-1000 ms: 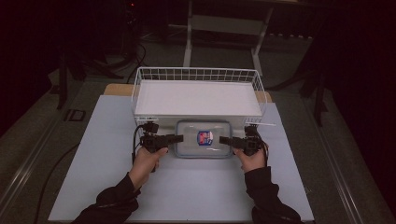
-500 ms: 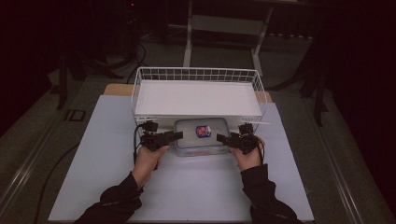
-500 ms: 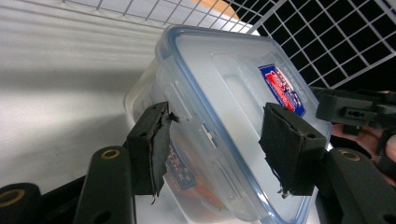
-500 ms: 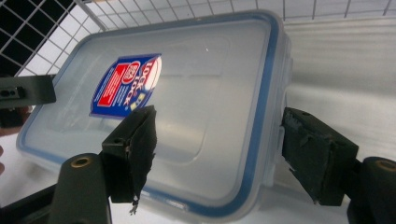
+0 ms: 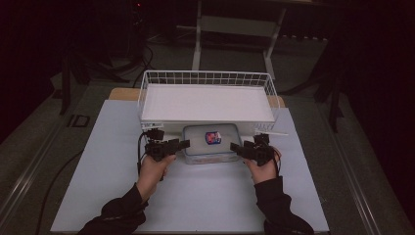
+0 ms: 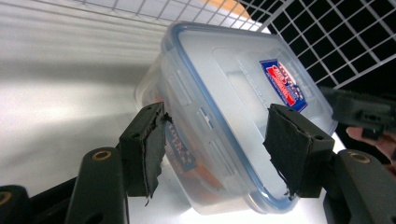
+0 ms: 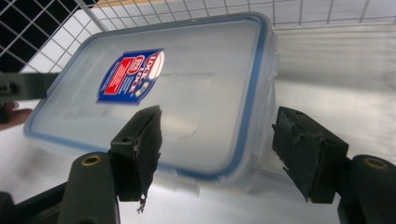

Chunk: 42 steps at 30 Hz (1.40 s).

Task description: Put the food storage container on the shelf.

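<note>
on the white table [image 5: 98,186], below the wire basket [image 5: 205,78], the clear box [image 5: 209,143] sits closer to the basket than a second ago. we judge we have slid it forward. our left gripper [image 5: 177,145] and right gripper [image 5: 237,147] flank its ends, both spread, no longer pressed to it. the blue-rimmed lid [image 7: 154,88] with its label [image 6: 282,84] stays on.
</note>
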### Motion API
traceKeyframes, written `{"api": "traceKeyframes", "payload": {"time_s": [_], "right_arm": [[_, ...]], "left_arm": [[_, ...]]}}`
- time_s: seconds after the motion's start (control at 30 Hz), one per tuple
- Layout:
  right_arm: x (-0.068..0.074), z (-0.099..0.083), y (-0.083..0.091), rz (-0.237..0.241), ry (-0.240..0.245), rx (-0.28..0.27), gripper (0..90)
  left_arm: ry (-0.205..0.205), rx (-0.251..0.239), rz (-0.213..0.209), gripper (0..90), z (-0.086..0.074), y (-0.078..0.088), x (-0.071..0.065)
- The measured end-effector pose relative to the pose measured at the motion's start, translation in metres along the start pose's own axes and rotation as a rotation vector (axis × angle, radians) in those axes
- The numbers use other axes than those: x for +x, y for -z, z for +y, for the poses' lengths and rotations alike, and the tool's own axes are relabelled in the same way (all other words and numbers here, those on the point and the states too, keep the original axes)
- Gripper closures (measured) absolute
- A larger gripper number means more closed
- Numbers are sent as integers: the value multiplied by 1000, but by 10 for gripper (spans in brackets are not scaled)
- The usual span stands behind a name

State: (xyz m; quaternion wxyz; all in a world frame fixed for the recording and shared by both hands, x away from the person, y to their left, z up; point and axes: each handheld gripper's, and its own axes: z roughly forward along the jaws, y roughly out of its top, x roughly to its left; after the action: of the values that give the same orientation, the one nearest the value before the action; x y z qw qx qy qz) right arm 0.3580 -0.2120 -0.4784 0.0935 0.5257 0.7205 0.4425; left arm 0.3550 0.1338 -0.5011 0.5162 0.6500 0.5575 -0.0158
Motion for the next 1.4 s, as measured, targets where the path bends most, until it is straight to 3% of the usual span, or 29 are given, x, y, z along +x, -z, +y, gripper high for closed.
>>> {"api": "traceKeyframes", "payload": {"time_s": [0.13,0.17,0.33,0.43,0.57,0.7,0.73,0.77,0.93,1.1,1.2,1.4], "right_arm": [[2,-4,11,4,5,-16,333],[3,-6,15,9,5,-21,340],[17,-20,31,43,35,-26,399],[25,-26,33,73,51,-21,456],[35,-35,27,112,69,1,666],[41,-39,16,143,84,47,870],[41,-39,16,143,84,47,870],[43,-40,12,144,90,57,883],[51,-42,-8,152,90,89,897],[53,-41,-18,150,86,86,896],[56,-38,-22,146,95,87,898],[57,-35,-31,138,97,87,898]], "left_arm": [[4,-7,12,378,-2,8,0],[-12,-1,19,378,-5,12,-2],[-17,0,14,379,-14,24,-4],[-45,8,16,378,-20,31,-6],[-71,2,-9,354,-29,41,-8],[-130,-10,-25,304,-38,46,-12],[-130,-10,-25,279,-38,46,-12],[-165,-12,-43,279,-43,47,-13],[-223,-12,-43,168,-50,45,-14],[-272,-29,-17,102,-54,45,-14],[-327,-38,15,55,-54,46,-16],[-319,-65,18,16,-56,48,-14]]}}
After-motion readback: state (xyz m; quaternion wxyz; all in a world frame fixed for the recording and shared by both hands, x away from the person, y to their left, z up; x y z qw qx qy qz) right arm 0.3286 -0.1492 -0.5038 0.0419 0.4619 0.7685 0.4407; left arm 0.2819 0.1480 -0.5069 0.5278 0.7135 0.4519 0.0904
